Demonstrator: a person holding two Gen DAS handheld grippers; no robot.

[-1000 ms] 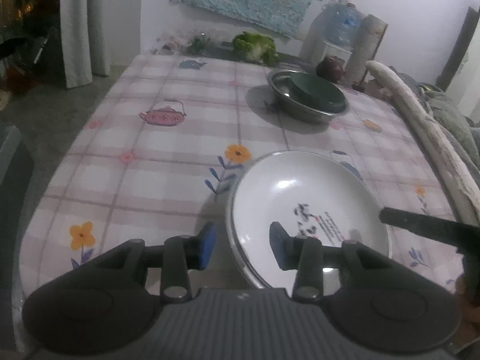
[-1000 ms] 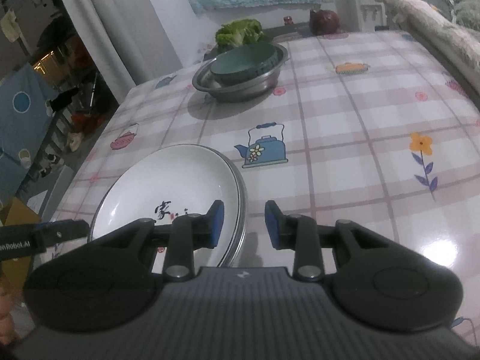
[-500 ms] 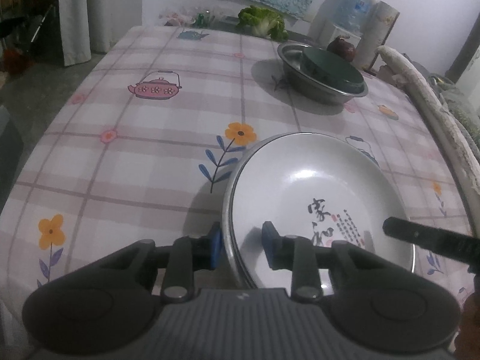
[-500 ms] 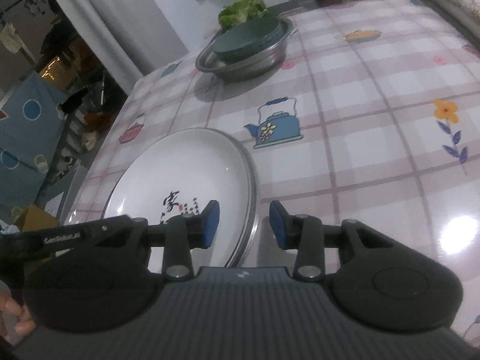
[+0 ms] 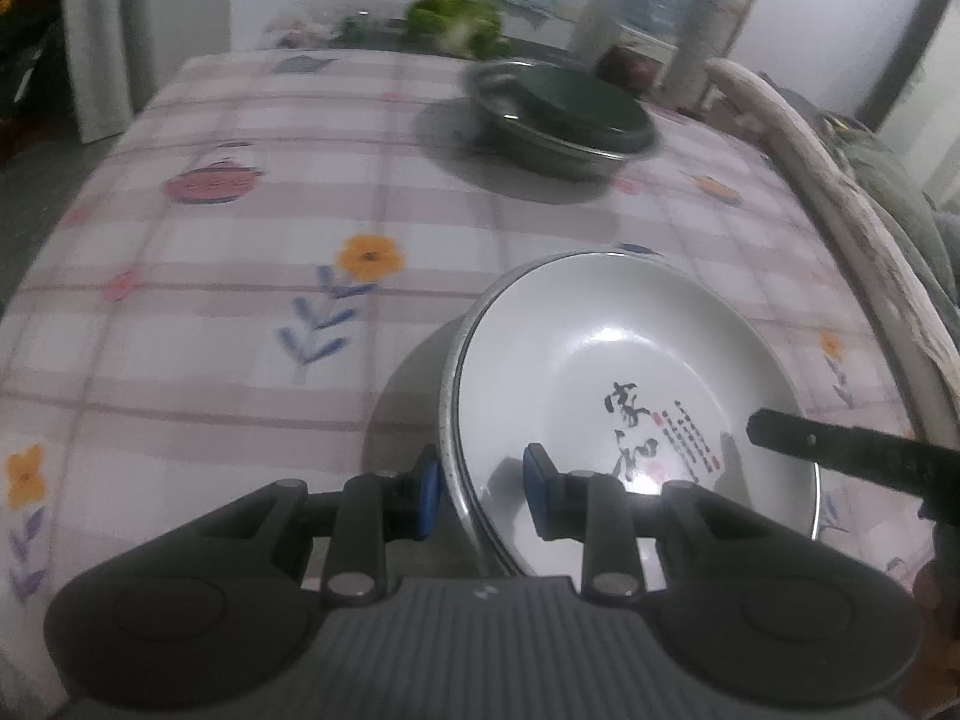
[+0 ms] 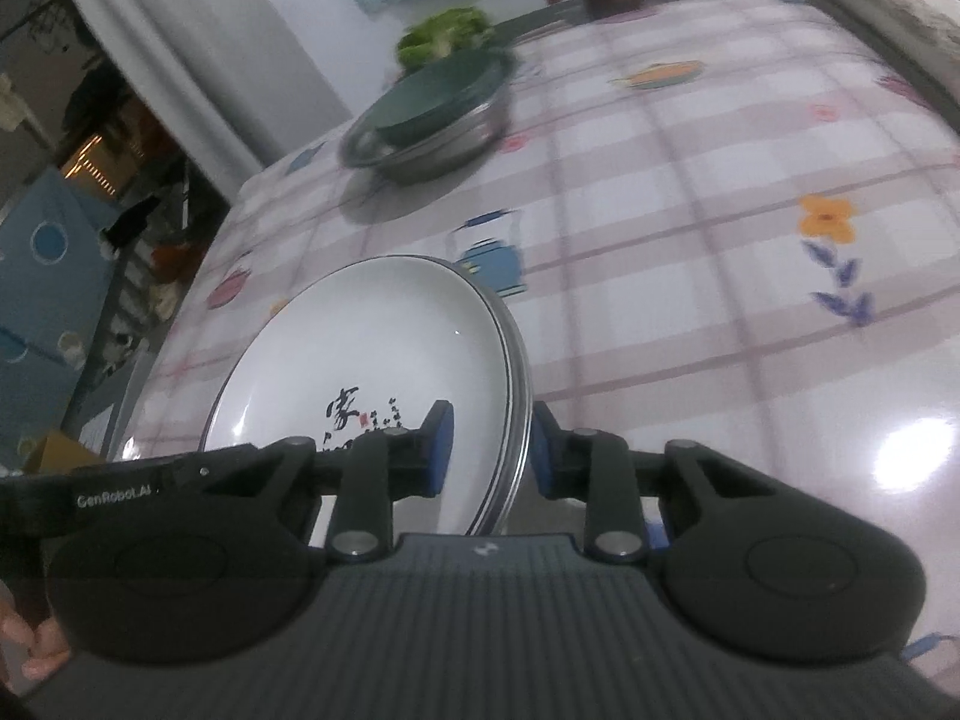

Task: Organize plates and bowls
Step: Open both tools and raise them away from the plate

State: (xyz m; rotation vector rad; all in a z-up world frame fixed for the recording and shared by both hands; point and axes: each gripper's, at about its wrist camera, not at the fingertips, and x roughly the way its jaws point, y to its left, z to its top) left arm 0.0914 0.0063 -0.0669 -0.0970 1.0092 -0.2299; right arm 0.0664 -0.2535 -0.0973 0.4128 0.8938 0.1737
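A stack of white plates (image 5: pixel 600 360) (image 6: pixel 372 348), the top one printed with black characters, lies near the front of the checked tablecloth (image 5: pixel 240 300). My left gripper (image 5: pixel 483 498) straddles the stack's left rim, one blue pad outside and one on the inner face, shut on it. My right gripper (image 6: pixel 489 450) straddles the opposite rim with its jaws closing and the pads against the stack. Each view catches the other gripper as a black bar: the right gripper (image 5: pixel 840 450) and the left gripper (image 6: pixel 120 492). A broad shadow spreads to the left of the stack.
A steel basin (image 5: pixel 564 150) (image 6: pixel 432 150) holding a dark green bowl (image 5: pixel 576 102) (image 6: pixel 438 96) stands at the far side. Leafy greens (image 5: pixel 456 24) and a dark round pot (image 5: pixel 627 69) sit behind it. A padded seat back (image 5: pixel 840 210) runs along the table's right edge.
Both grippers have slid forward over the rims of the plate stack and their jaws have narrowed onto it. The shadow beside the stack has grown.
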